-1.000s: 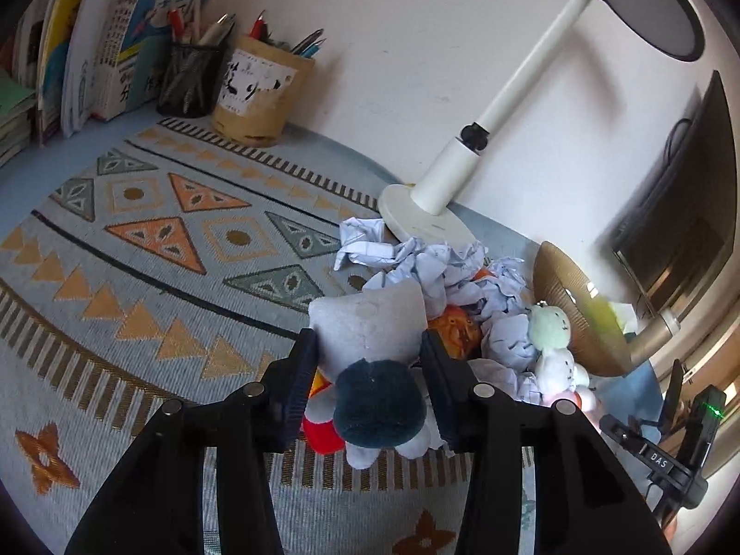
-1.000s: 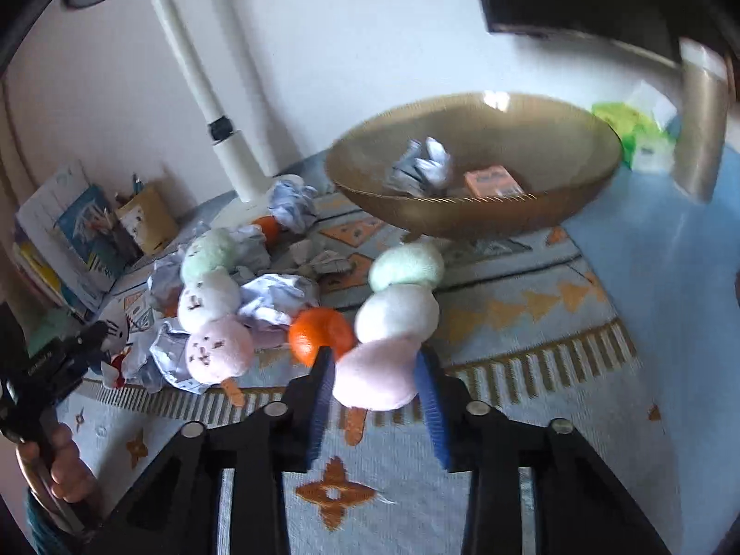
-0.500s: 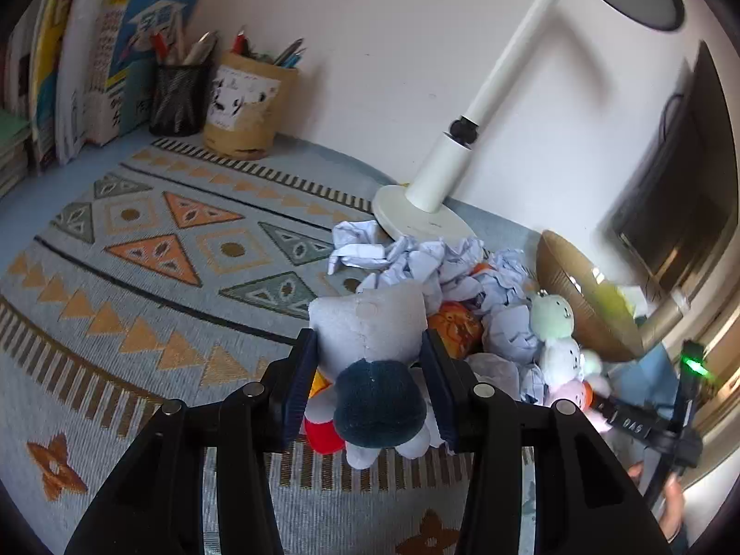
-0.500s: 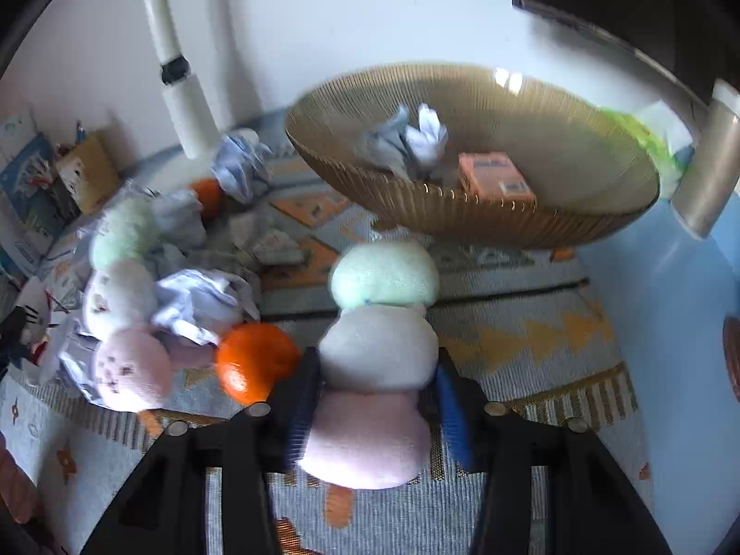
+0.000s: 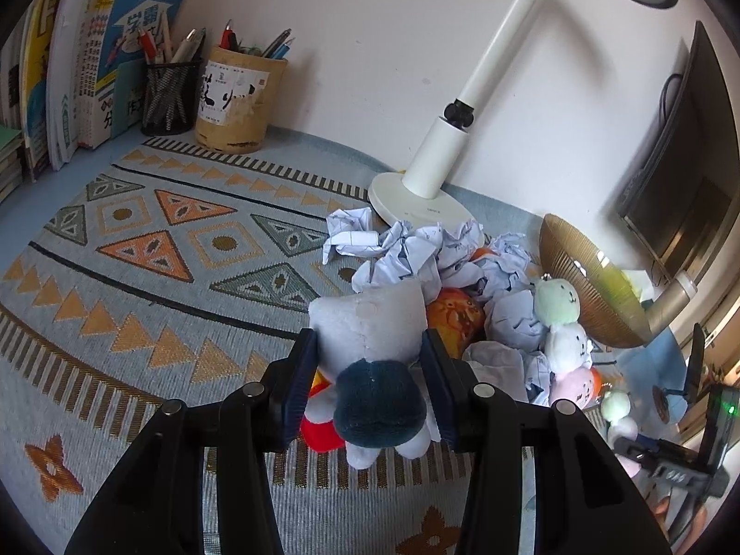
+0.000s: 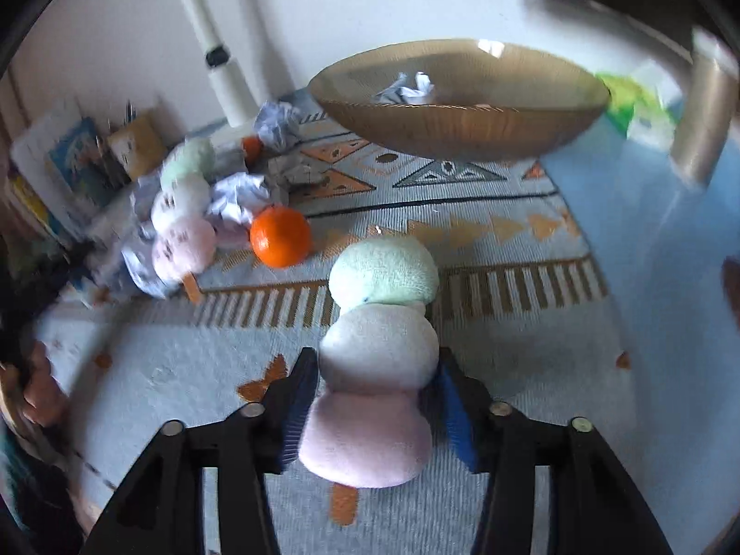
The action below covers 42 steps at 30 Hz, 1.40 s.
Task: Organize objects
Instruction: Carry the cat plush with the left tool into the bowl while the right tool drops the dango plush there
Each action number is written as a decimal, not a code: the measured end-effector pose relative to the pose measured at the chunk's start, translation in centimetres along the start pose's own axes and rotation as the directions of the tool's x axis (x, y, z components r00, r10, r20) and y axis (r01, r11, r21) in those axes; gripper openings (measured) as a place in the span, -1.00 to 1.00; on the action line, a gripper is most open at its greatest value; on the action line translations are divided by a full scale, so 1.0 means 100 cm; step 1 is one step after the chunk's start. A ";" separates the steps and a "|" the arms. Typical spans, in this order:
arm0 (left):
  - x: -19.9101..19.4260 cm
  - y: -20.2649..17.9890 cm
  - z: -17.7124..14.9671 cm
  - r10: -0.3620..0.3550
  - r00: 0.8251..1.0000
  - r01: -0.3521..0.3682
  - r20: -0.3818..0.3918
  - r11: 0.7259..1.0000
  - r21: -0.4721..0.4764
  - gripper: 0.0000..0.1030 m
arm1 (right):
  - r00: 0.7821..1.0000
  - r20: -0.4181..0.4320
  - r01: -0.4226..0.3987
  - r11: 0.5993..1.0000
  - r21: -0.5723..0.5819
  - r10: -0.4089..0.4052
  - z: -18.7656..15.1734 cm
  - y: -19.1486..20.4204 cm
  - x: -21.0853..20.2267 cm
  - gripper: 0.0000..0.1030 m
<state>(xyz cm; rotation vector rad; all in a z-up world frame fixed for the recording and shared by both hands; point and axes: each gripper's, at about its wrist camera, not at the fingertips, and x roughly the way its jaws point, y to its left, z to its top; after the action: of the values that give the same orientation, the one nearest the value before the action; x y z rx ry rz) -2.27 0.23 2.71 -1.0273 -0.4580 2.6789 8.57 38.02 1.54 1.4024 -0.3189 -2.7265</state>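
The right tool (image 6: pixel 377 409) is opening; the dumpling plush (image 6: pixel 377 360) lies between its fingers, pointing to 12 o'clock. The left tool (image 5: pixel 370 381) grips the grey plush (image 5: pixel 370 323).

Both fisheyes sit just behind their own fingers, angled down at the patterned woven mat (image 5: pixel 138 249) (close range). Left view faces the white wall and desk lamp (image 5: pixel 444 148), right view faces the ribbed amber bowl (image 6: pixel 462 106); both share the crumpled-paper pile (image 5: pixel 416 249)
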 end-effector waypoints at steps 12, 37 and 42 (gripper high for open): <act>0.006 -0.002 0.001 0.021 1.000 -0.021 -0.017 1.000 0.016 -0.17 | 0.965 0.050 0.257 0.966 -0.034 -0.256 -0.020 0.036 0.003 0.32; 0.066 -0.290 0.086 -0.304 0.952 0.299 -0.029 0.907 0.297 -0.17 | 0.875 0.474 0.034 0.989 0.141 -0.098 0.195 -0.082 -0.090 -0.08; 0.115 -0.296 0.079 -0.276 0.960 0.278 -0.042 0.926 0.254 -0.17 | 0.897 0.430 0.047 0.989 0.140 -0.103 0.214 -0.097 -0.050 -0.08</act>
<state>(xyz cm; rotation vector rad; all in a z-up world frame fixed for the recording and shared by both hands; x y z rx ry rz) -12.80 29.64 12.23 -0.8257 -0.2238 2.4038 -5.39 51.59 15.56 0.8145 -0.4737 -3.1165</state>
